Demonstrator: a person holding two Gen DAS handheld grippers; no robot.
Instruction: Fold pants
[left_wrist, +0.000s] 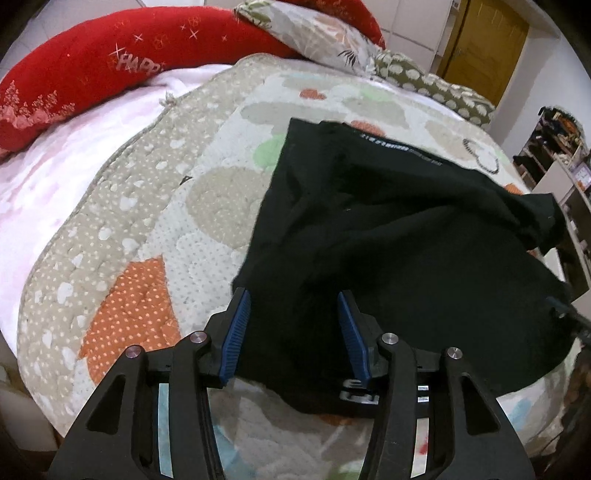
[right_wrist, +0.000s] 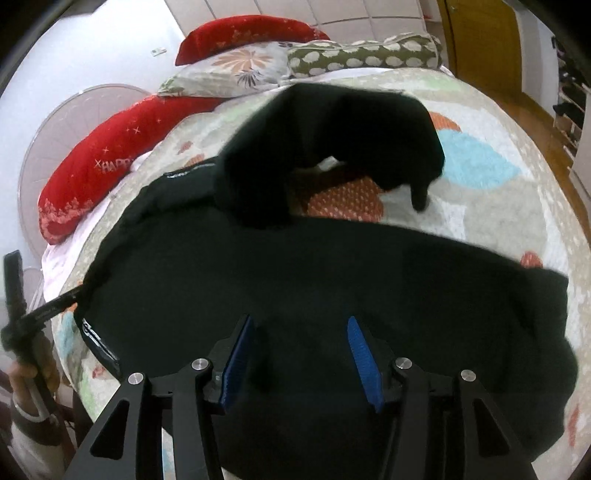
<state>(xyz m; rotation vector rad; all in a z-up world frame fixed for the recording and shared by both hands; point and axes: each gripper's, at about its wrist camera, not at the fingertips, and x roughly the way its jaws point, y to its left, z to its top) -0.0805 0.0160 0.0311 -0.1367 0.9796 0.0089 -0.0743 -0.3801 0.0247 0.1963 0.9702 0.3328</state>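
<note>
Black pants (left_wrist: 388, 236) lie spread and rumpled on a patterned quilt (left_wrist: 155, 229). My left gripper (left_wrist: 293, 295) is open, its blue pads (left_wrist: 238, 328) hovering over the pants' near left edge. In the right wrist view the pants (right_wrist: 295, 280) fill the middle, with one leg (right_wrist: 332, 140) bent in an arch farther back. My right gripper (right_wrist: 301, 323) is open, just above the black cloth, holding nothing. The left gripper's handle and the person's hand (right_wrist: 29, 354) show at the left edge.
A red bolster (left_wrist: 92, 74) and patterned pillows (left_wrist: 314, 33) lie at the bed's head. A wooden door (left_wrist: 484, 48) and shelves (left_wrist: 554, 166) stand to the right. A round fan (right_wrist: 74, 147) stands left of the bed.
</note>
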